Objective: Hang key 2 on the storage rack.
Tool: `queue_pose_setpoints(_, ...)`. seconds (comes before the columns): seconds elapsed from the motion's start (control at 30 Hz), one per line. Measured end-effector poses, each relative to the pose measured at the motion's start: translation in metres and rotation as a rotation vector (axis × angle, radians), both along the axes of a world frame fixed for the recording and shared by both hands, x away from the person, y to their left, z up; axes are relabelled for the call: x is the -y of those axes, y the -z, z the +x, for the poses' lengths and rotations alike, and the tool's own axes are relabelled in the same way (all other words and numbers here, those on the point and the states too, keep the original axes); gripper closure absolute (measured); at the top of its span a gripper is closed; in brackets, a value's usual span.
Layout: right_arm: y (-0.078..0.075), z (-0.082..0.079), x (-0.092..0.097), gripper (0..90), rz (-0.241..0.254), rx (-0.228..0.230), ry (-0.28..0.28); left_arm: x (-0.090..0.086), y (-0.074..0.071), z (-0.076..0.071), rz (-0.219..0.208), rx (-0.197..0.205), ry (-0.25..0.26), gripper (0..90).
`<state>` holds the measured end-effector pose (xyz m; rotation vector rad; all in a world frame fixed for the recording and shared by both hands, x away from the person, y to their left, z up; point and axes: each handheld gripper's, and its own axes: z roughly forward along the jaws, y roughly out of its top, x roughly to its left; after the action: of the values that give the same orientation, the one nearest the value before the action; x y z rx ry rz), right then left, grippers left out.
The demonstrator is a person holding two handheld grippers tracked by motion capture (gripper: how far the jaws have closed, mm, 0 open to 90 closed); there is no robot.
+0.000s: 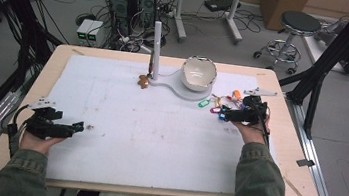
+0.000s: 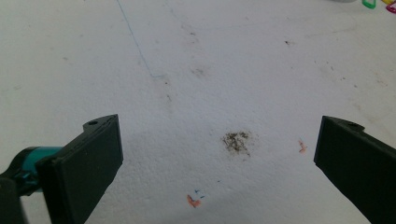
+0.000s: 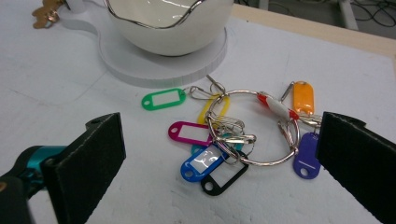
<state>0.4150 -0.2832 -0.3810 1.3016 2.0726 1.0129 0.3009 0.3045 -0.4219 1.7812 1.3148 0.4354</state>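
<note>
Hovering wide-jawed, right claw [image 3: 219,154] seemingly just above key ring [image 3: 254,128].

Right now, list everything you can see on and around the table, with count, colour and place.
Key ring: one, silver, with key tags in green, yellow, pink, blue, black, purple, orange and teal, right part of the table between the right jaws.
Bowl: one, white with a silvery rim, on the stand's round base at the far middle.
Stand: one, white, upright post on a flat base, far middle.
Small brown object: one, at the foot of the post.
Table: one, wood edge with a white stained sheet.
Stool: one, black seat, floor beyond the table.
Computer towers: two, black, floor beyond.
Left hand-held gripper: black, open, near left.
Right hand-held gripper: black, open, at the key ring.
</note>
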Motion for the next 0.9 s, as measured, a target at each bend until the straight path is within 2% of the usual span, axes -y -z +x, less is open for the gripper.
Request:
queue_pose_setpoints(0.33, 0.0, 0.022, 0.003, 0.8, -0.023, -0.052, -0.015, 0.0, 0.0, 0.0, 0.003, -0.001, -0.003, 1.7)
queue_pose_setpoints(0.57, 0.002, 0.039, 0.007, 0.8, -0.041, -0.08, -0.001, 0.001, 0.002, 0.002, 0.006, -0.009, 0.007, 1.7)
queue_pose_setpoints(0.63, 0.004, 0.043, 0.009, 0.8, -0.034, -0.073, 0.008, 0.002, 0.003, 0.004, 0.005, -0.013, 0.01, 1.7)
queue_pose_setpoints(0.9, 0.016, 0.056, 0.014, 0.9, -0.026, -0.097, 0.046, 0.0, 0.002, 0.004, -0.01, -0.012, 0.012, 1.7)
